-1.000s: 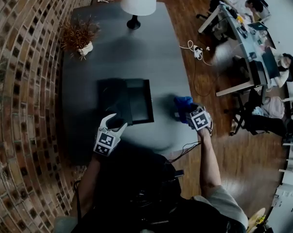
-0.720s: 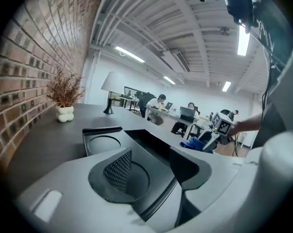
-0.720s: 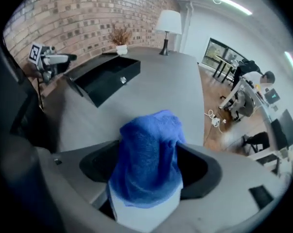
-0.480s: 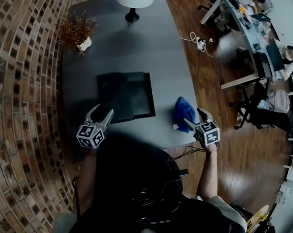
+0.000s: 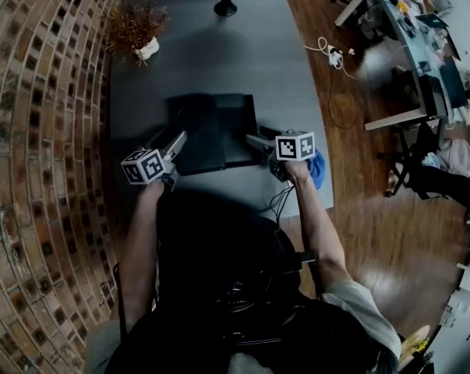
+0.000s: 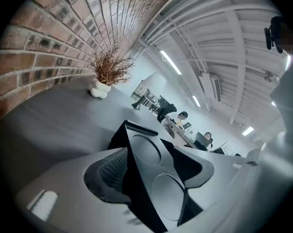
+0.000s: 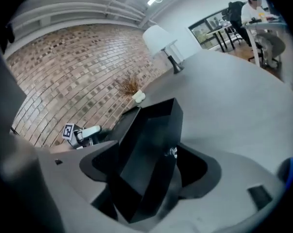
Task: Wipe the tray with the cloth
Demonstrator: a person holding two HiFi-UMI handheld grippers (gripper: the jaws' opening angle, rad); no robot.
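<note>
The black tray lies on the dark grey table in front of me. My left gripper reaches in at the tray's left side. In the left gripper view the tray stands between the jaws of the left gripper; they have just been opening and are not seen pressing on it. My right gripper comes in from the right; it has opened wide, and the tray's wall stands between the jaws of the right gripper. The blue cloth lies loose behind my right hand.
A dry plant in a white pot and a lamp base stand at the far end of the table. A brick wall runs along the left. The table's right edge drops to a wooden floor with a power strip.
My right gripper let go of the blue cloth, opened, and swung left to the tray's right side. My left gripper drew back left, then came up to the tray's left side.
</note>
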